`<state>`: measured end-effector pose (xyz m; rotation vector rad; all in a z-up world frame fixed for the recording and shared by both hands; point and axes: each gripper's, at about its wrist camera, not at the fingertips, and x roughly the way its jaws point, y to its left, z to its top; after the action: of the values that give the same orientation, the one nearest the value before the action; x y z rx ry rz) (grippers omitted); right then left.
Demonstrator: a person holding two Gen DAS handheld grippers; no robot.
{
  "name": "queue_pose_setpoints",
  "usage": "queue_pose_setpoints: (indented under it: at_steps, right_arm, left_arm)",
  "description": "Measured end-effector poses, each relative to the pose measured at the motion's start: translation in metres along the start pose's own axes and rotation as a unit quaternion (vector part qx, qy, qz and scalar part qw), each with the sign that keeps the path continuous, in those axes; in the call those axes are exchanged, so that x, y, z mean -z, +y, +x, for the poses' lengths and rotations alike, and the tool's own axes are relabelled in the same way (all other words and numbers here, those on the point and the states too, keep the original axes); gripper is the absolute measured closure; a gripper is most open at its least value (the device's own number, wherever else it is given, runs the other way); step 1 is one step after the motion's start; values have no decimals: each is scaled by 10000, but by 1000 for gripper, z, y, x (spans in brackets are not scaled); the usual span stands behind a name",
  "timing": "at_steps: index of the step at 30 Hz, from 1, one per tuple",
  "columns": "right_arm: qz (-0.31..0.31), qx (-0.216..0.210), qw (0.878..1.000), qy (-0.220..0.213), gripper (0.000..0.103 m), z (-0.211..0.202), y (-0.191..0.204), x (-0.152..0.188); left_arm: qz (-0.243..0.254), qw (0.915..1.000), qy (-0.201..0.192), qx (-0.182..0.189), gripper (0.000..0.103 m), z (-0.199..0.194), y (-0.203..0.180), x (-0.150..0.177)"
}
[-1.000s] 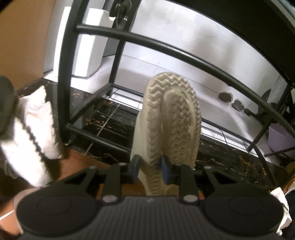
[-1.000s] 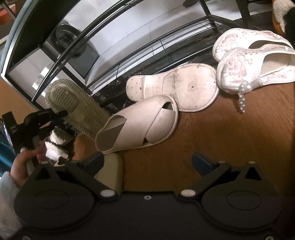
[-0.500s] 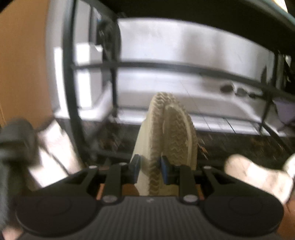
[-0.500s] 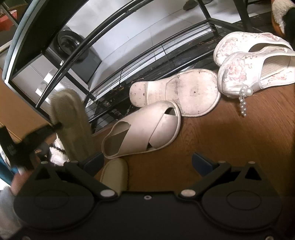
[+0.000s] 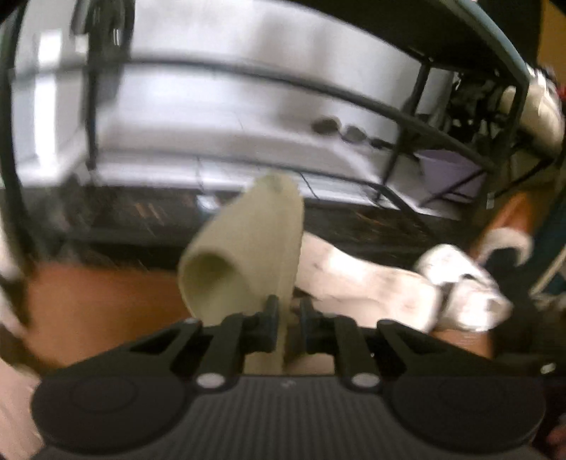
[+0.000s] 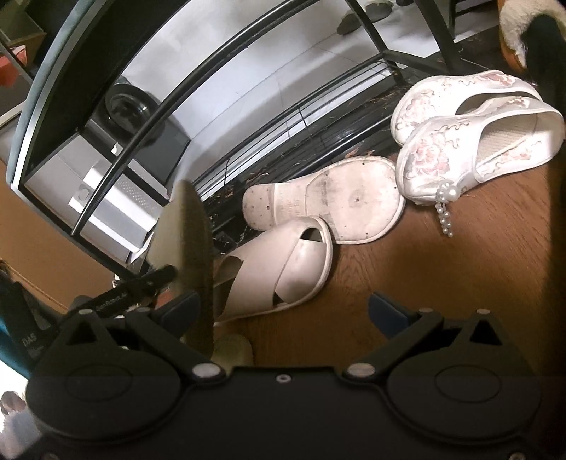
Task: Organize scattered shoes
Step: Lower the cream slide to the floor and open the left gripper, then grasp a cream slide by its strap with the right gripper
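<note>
My left gripper [image 5: 287, 320] is shut on a pale green slipper [image 5: 247, 254], pinching its sole edge and holding it in the air on its side, strap opening facing left. The same slipper [image 6: 184, 247] and the left gripper [image 6: 166, 274] show at the left of the right wrist view. My right gripper [image 6: 283, 308] is open and empty above the brown floor. Ahead of it lie a beige cross-strap slipper [image 6: 279, 269], its mate sole-up [image 6: 332, 198], and a pair of white floral shoes [image 6: 470, 141]. A second pale green slipper [image 6: 233, 350] lies partly hidden under the right gripper.
A black metal shoe rack [image 6: 247, 92] stands behind the shoes, with a wire bottom shelf [image 6: 300, 134]. A white box [image 6: 116, 201] sits at its left. A fluffy slipper [image 6: 523, 21] is at the far right. The wooden floor [image 6: 460, 283] lies in front.
My left gripper has swung right and rolled the green slipper over, so its strap opening shows instead of its ridged sole. The right gripper has barely moved.
</note>
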<state>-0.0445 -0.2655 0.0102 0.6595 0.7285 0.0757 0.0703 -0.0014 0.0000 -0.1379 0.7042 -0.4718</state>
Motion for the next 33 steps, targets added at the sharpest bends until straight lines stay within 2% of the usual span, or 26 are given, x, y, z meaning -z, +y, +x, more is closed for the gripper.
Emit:
queue_pose_setpoints:
  at_steps: [1, 3, 5, 6, 7, 11, 14, 17, 20, 22, 23, 24, 27, 29, 30, 31, 33]
  right_arm:
    - [-8, -9, 10000, 3, 0, 0, 1, 0]
    - [-41, -9, 10000, 5, 0, 0, 1, 0]
    - [-34, 5, 10000, 15, 0, 0, 1, 0]
    - [-7, 37, 10000, 24, 0, 2, -1, -1]
    - [3, 61, 10000, 34, 0, 3, -2, -1]
    - [-349, 210, 9992, 50, 0, 9, 4, -9]
    - [-1299, 115, 9915, 3, 0, 16, 24, -27]
    - [-2070, -156, 9782, 38, 0, 24, 44, -41]
    - [-2812, -553, 9576, 281, 0, 43, 69, -54]
    - [-3431, -725, 9355, 426, 0, 60, 88, -56]
    - [-3682, -771, 9253, 474, 0, 68, 96, -56]
    - [-3982, -828, 9120, 531, 0, 78, 106, -55]
    - [-4639, -899, 8784, 722, 0, 108, 132, -54]
    - [-4943, -939, 8596, 892, 0, 123, 145, -55]
    - [-5074, -933, 8514, 947, 0, 133, 151, -57]
    - [-5203, -921, 8432, 996, 0, 143, 158, -59]
    - [-5316, -796, 8358, 1120, 0, 158, 167, -63]
  left_arm:
    - [93, 9999, -12, -104, 71, 0, -2, 2]
    - [288, 9991, -33, -317, 54, 0, -5, 8]
    - [292, 9991, -93, -297, 38, -3, -5, 8]
    - [270, 9989, -188, -339, 22, -6, -6, 6]
    - [262, 9986, -233, -395, 13, -6, -6, 3]
    - [167, 9947, -439, -916, 9, -4, -2, -6]
    - [-5, 9919, -463, -1187, 1, -8, 8, -12]
    - [-293, 9884, -335, -1455, 1, -11, 27, -25]
    - [-892, 9773, -222, -1909, 1, -28, 46, -34]
    - [-1142, 9692, -180, -2176, 1, -38, 51, -33]
    - [-1333, 9613, -143, -2408, 1, -44, 52, -30]
    - [-1623, 9477, -85, -2748, 1, -53, 54, -22]
    - [-2427, 9162, 145, -3187, 1, -70, 58, 5]
    - [-2733, 9087, 224, -3148, 1, -73, 64, 17]
    - [-2736, 9090, 240, -3135, 1, -71, 65, 18]
    - [-2582, 9132, 277, -3140, 1, -67, 66, 18]
    - [-2320, 9180, 254, -3207, 1, -62, 64, 15]
